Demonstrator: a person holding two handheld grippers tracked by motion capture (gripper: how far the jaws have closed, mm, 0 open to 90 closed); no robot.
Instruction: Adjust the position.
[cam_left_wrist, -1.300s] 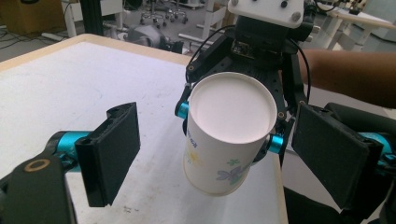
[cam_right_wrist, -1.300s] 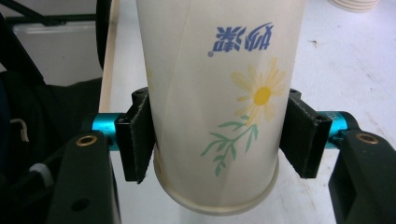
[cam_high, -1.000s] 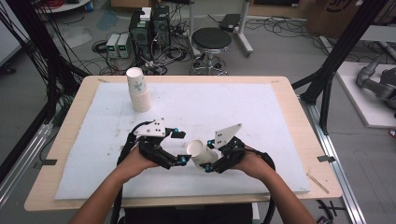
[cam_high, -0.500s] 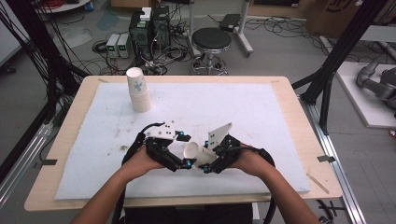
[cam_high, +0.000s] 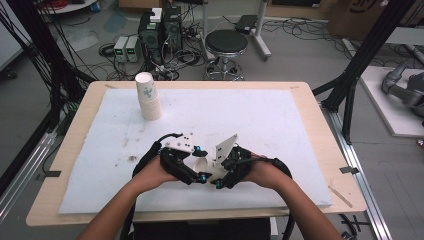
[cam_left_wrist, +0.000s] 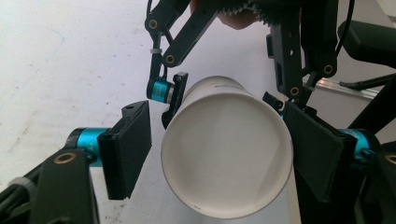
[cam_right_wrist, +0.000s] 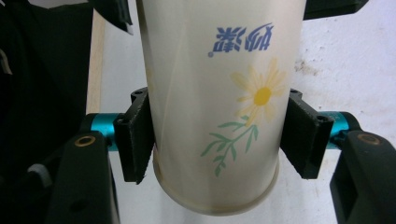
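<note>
Handover step in hand: paper cup (cam_right_wrist: 212, 107) held level above the table (cam_high: 300, 95), clamped at its base end in right gripper (cam_right_wrist: 215, 140). Left gripper (cam_left_wrist: 219, 163) jaws just closing around the rim, left pad still apart. Next: seat left grip before releasing right.

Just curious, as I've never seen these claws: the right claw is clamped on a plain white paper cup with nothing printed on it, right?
Not quite. The right claw is clamped on the paper cup, but the cup is not plain: the right gripper view shows a yellow daisy with green leaves and blue lettering.
</note>
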